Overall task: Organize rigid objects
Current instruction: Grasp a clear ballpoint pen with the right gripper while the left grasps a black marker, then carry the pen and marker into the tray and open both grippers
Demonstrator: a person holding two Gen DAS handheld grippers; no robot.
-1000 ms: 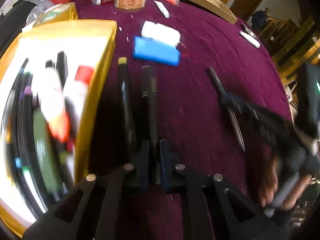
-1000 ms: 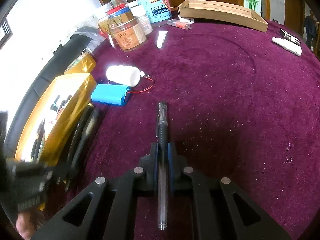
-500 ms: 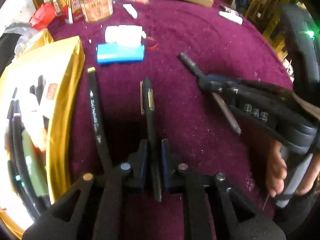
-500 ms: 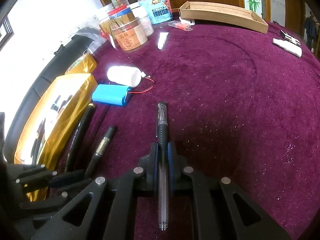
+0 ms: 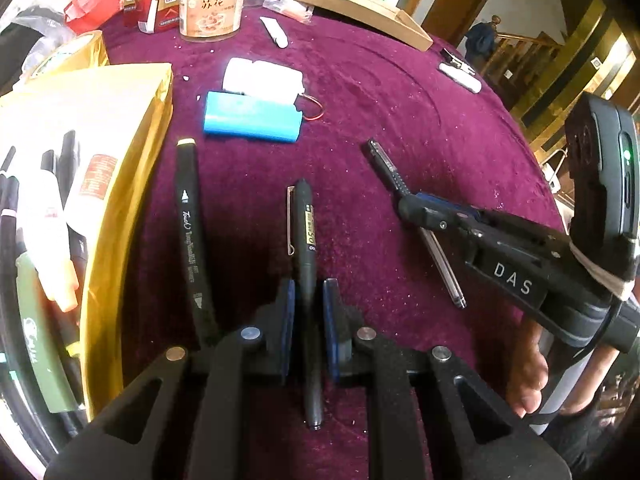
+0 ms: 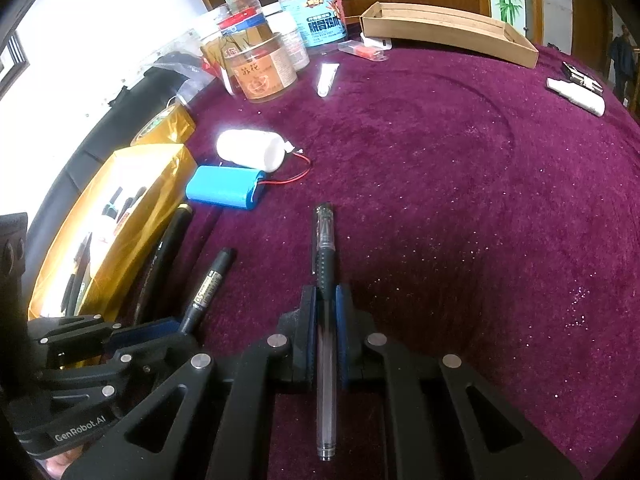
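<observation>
Left tongs (image 5: 308, 308) straddle a black pen (image 5: 306, 240) lying on the bench (image 5: 400, 120) near the gold box (image 5: 132, 184); pads look slightly apart, grip uncertain. Right tongs (image 6: 325, 320) pinch a clear pen (image 6: 324, 248) lengthwise, likely for boxing

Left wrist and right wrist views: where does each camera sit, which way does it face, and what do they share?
Left wrist: on the left gripper, looking forward along its fingers at a black pen between them; gold box at left, right gripper and a hand at right.
Right wrist: on the right gripper, looking along a clear pen it clamps; left gripper at lower left.
Shared: both pens, blue battery pack, gold box, purple tablecloth.
</observation>
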